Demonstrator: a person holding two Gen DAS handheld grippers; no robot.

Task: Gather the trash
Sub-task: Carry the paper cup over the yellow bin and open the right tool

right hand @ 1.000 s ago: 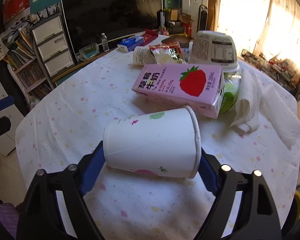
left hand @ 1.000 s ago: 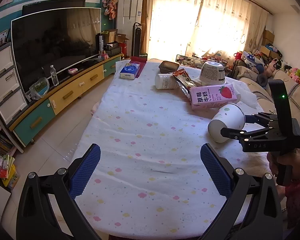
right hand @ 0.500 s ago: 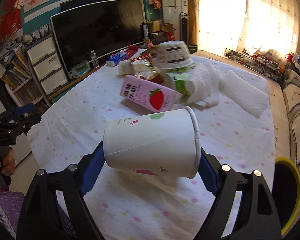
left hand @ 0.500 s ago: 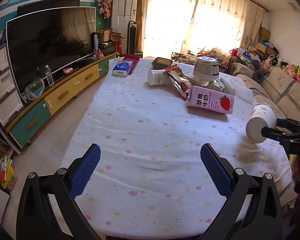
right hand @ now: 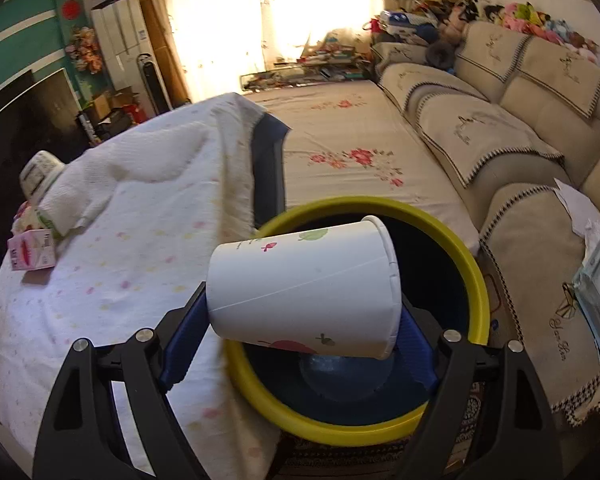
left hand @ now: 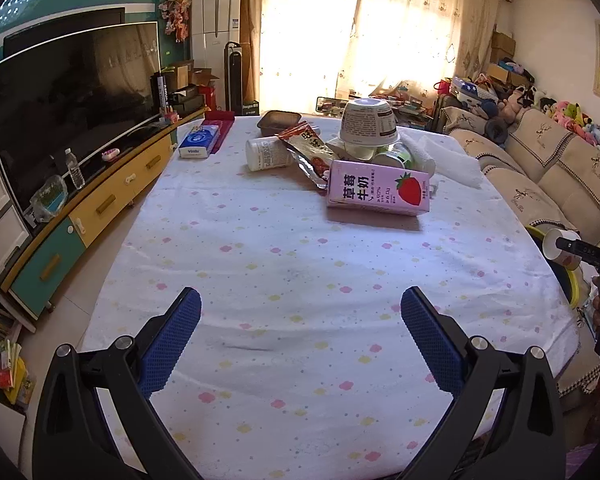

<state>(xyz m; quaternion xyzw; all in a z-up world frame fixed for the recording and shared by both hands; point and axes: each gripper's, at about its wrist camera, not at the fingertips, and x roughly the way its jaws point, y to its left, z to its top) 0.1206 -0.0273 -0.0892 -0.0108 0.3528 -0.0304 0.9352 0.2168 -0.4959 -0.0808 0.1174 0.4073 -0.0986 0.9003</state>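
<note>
- paper cup (right hand: 304,292): white, small green leaf, pink fish and red fruit prints
- bin (right hand: 476,276): yellow rim, dark blue inside
- tablecloth (left hand: 300,280): white, scattered pink/yellow/blue dots
- milk carton (left hand: 378,193): pink, red strawberry, dark characters
- right gripper (right hand: 300,340): black frame, blue pads
- left gripper (left hand: 300,340): same black frame, blue textured pads
- sofa (right hand: 500,128): beige, dark checked trim, embroidered motifs
- sofa seat cover (right hand: 352,148): cream, red flowers
- TV cabinet (left hand: 100,204): yellow and teal drawers
- tissue pack (left hand: 199,142): blue and white
</note>
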